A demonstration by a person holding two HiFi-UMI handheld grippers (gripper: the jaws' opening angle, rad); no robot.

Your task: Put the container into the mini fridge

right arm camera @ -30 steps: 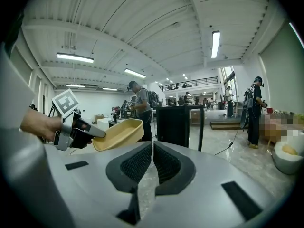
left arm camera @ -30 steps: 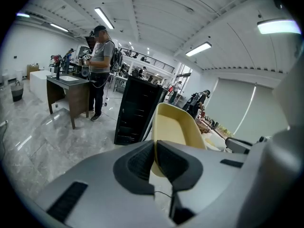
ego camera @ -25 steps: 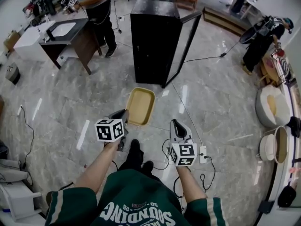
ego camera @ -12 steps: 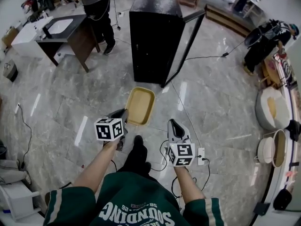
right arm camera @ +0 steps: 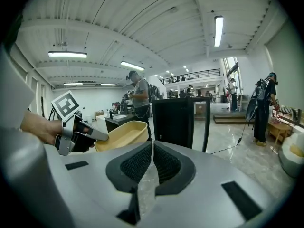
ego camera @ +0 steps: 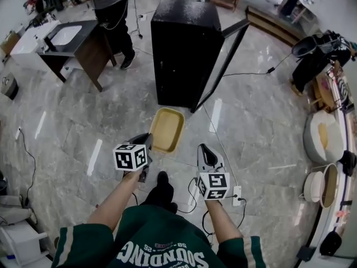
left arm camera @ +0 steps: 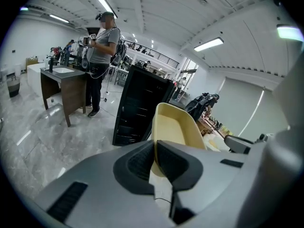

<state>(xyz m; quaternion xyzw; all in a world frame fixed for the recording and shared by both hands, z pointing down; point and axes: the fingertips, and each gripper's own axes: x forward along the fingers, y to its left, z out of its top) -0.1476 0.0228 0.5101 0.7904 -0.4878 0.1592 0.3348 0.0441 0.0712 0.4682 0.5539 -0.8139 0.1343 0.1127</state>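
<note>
- Your right gripper [ego camera: 203, 149] hangs by your right knee, jaws pressed together with nothing between them. It sits much where it did a second ago, just right of the container and clear of it.
- Your left gripper [ego camera: 147, 139] still clamps the near rim of the yellow container [ego camera: 166, 128]. In the left gripper view the pads [left arm camera: 137, 163] are closed on that thin edge, and the tub rises beyond them.
- The jaw bodies hide how much of the rim lies between the pads.
- The container is open side up above the marble floor [ego camera: 72, 133]. It is in front of the mini fridge, apart from it and outside it.
- From the right gripper view, the container [right arm camera: 121, 134] sticks out past the left gripper [right arm camera: 78, 134] toward the fridge.
- The mini fridge [ego camera: 183, 49] shows a little larger and nearer than a second ago, so you have closed in on it. Its door [ego camera: 223, 57] is swung open to the right.
- The fridge interior is too dark to make out in any view.
- Farther back, a person [ego camera: 111, 4] stands by the dark desk [ego camera: 78, 41], cut off by the top edge of the head view.
</note>
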